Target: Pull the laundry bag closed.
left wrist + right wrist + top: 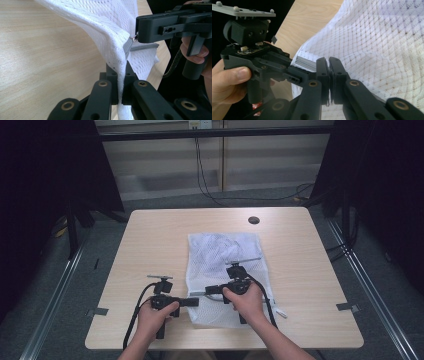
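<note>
High view: wooden bench [150,240], white mesh laundry bag [220,255] lying flat near centre, long axis running far to near. Both hands work at its near left corner. Left tool [192,302] sits just left of the bag's left edge, pointing right into it; right tool [200,294] rests over the bag's near half, pointing left, tips almost meeting the left one. Left gripper view: left tool [120,82] jaws closed narrow, pinching a lifted fold of bag [110,30] beside the grey zipper end [127,47]; small metal zipper pull [134,38] sits at the right tool's tip. Right gripper view: right tool [329,72] jaws closed tight at the grey zipper strip [305,63], mesh [374,50] spreading to its right; likely clamping the pull, the contact itself is hidden. Zipper seems to run along the near edge, rightward from the tools, so the right hand looks placed to drag right while left anchors.
</note>
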`<state>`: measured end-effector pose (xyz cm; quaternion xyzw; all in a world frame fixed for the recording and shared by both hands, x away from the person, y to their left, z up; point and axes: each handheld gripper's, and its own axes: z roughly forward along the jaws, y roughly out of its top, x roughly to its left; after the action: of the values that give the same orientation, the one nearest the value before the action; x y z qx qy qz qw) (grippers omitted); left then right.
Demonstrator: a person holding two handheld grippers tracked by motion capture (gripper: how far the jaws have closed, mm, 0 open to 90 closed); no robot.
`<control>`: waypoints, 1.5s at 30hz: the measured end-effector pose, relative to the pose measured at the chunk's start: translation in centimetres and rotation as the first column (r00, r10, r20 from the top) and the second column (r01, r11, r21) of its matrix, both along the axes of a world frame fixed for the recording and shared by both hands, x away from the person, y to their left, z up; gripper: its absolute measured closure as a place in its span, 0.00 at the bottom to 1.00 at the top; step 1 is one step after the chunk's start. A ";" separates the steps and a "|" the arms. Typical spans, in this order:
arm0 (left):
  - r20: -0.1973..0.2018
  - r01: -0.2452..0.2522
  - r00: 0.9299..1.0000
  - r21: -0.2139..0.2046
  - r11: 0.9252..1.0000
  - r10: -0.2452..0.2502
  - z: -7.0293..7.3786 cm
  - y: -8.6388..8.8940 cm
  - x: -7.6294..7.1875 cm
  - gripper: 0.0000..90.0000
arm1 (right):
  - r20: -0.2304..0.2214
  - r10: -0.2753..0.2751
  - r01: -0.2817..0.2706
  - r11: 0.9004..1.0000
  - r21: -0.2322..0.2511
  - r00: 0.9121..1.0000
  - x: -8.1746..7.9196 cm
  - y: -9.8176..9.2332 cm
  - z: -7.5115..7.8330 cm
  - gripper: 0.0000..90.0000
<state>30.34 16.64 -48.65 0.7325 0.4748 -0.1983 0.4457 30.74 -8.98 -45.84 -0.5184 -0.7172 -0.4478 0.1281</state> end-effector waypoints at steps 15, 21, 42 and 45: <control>-0.007 -0.008 1.000 -0.001 1.000 0.008 0.0 0.3 0.0 0.98 | -0.002 -0.013 0.013 1.000 -0.002 1.000 0.0 -0.6 0.0 0.97; -0.015 -0.014 1.000 -0.004 1.000 0.014 0.2 0.1 -0.1 0.98 | -0.013 -0.014 0.014 1.000 -0.001 1.000 -0.1 -1.0 0.0 0.97; -0.024 -0.009 1.000 0.001 1.000 0.009 0.2 0.1 -0.1 0.98 | -0.006 -0.008 0.008 1.000 -0.007 1.000 -0.2 -1.4 -0.1 0.97; -0.022 -0.008 1.000 -0.001 1.000 0.008 0.2 0.1 -0.1 0.98 | -0.002 -0.010 0.010 1.000 -0.002 1.000 -0.2 -1.5 -0.1 0.97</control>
<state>30.27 16.76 -48.46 0.7282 0.4824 -0.2049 0.4416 30.51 -10.51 -45.94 -0.5225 -0.7149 -0.4472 0.1263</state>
